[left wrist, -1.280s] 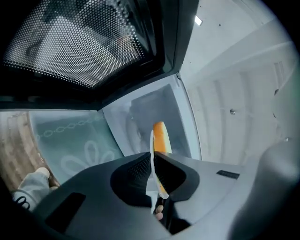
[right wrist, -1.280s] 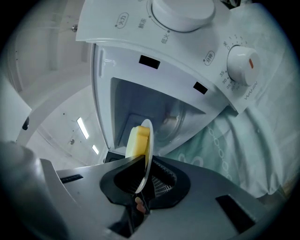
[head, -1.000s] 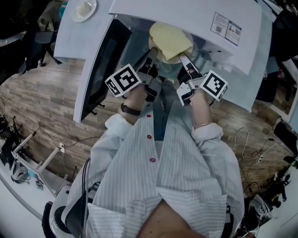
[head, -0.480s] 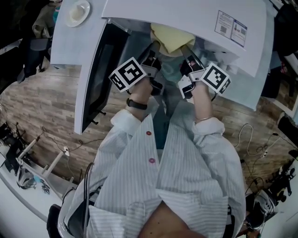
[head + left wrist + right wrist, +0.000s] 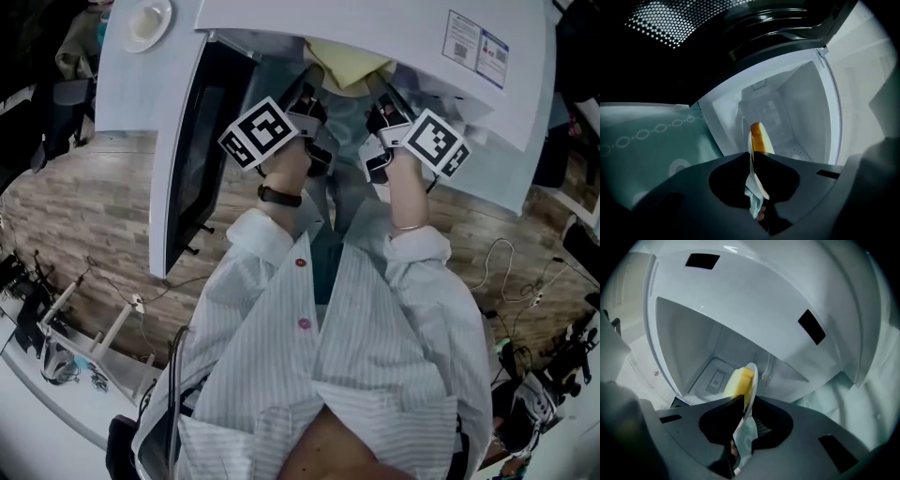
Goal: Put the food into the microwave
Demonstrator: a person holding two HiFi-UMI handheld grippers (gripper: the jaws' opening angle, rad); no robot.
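Note:
A white plate [image 5: 757, 187] carries yellow food [image 5: 349, 64], half hidden under the white microwave's top [image 5: 356, 28]. My left gripper [image 5: 314, 89] is shut on the plate's rim. In the left gripper view the left gripper [image 5: 752, 152] points into the cavity [image 5: 787, 108], the food [image 5: 758, 138] just past its tips. My right gripper [image 5: 380, 94] is opening. In the right gripper view the plate [image 5: 746, 427] still stands between the right gripper's [image 5: 744, 397] jaws, with a small gap beside one ribbed pad. The food [image 5: 737, 380] sits inside the cavity [image 5: 693, 348].
The microwave door [image 5: 202, 141] hangs open to the left of my left hand. A small white dish [image 5: 145, 21] lies on the white table [image 5: 131, 84] at the far left. Wooden floor with cables lies on both sides.
Both grippers have carried the plate forward and slightly down into the microwave. More of the yellow food is now hidden under the microwave's top.

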